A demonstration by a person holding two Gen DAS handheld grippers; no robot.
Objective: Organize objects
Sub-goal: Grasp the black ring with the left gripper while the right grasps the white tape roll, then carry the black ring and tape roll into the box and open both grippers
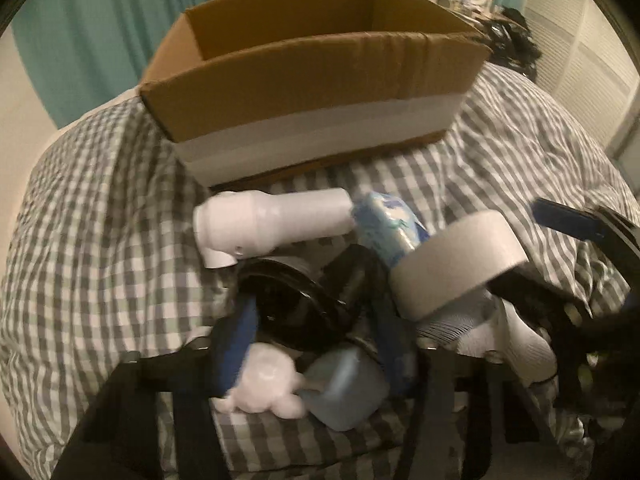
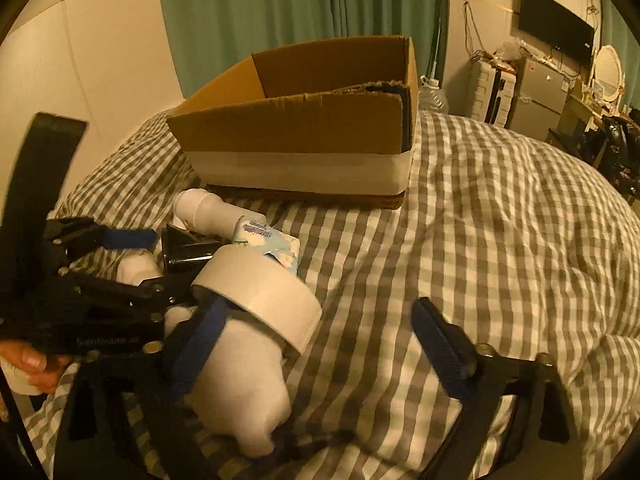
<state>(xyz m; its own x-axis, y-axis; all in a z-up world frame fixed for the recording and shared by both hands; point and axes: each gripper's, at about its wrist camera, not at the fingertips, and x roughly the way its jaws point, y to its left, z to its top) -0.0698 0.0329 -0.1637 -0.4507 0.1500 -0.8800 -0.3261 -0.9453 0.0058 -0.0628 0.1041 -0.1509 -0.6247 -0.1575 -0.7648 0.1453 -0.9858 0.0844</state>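
Cardboard box (image 1: 304, 80) shows nothing inside; left jaws pinch black item (image 1: 296, 304), right jaws spread.

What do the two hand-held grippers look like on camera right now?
Both are built alike: black frames with bolted, silver-headed pivot joints and long fingers faced with blue textured pads. The left hand-held gripper shows its blue pads up close; the right hand-held gripper shows the same pads. A person's fingers hold the left one's black body. No cables or sleeve visible.
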